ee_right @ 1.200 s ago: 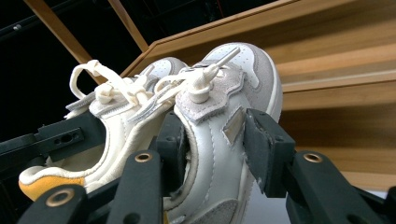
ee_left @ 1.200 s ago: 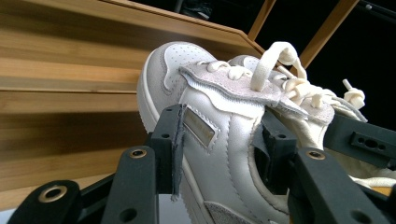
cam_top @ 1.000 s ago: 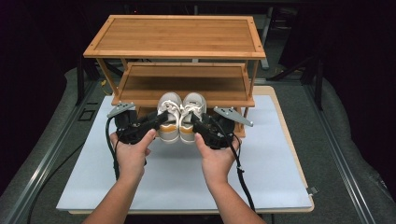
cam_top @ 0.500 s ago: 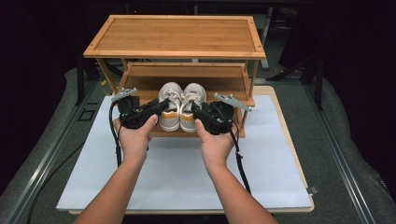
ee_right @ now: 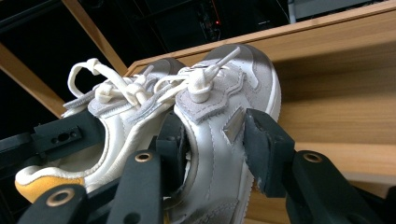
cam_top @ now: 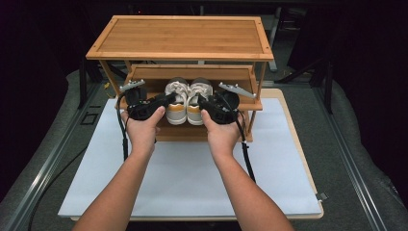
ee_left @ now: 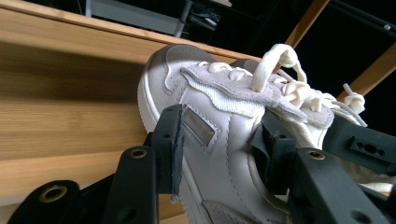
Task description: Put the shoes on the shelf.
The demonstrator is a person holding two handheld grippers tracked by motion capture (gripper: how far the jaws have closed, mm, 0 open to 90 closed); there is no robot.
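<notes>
Left gripper, right gripper, each clamping a shoe

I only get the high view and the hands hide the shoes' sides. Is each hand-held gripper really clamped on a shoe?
Observer: Yes. The left hand-held gripper has its pads pressed on both sides of the left shoe.
Operator: And the right one?
Observer: The right hand-held gripper squeezes the right shoe the same way, one pad on each side.
Operator: Are the laces caught in either grip?
Observer: No. The laces are knotted on top, above the pads.
</notes>
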